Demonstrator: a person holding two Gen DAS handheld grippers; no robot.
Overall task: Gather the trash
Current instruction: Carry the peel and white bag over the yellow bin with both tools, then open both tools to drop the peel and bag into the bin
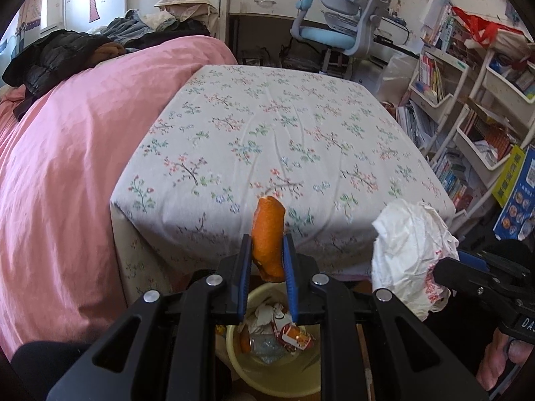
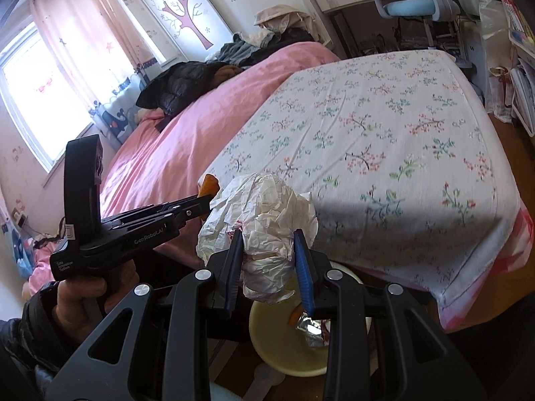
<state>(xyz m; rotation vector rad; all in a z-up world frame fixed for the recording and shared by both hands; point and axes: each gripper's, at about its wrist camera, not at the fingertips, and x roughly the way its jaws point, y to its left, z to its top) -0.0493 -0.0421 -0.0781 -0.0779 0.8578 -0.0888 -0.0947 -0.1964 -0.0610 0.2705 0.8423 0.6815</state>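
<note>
Holding an orange peel [image 1: 268, 239] between its blue pads, my left hand-held gripper [image 1: 267, 250] is above the yellow bin [image 1: 267, 367] on the floor beside the bed [image 1: 267, 127]. My right hand-held gripper [image 2: 269, 257] is closed on a crumpled white paper wrapper [image 2: 264, 220], also over the bin.

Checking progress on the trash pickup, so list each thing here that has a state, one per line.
left gripper: shut on orange peel, above bin.
right gripper: shut on crumpled paper.
yellow bin: open, part filled with wrappers.
</note>
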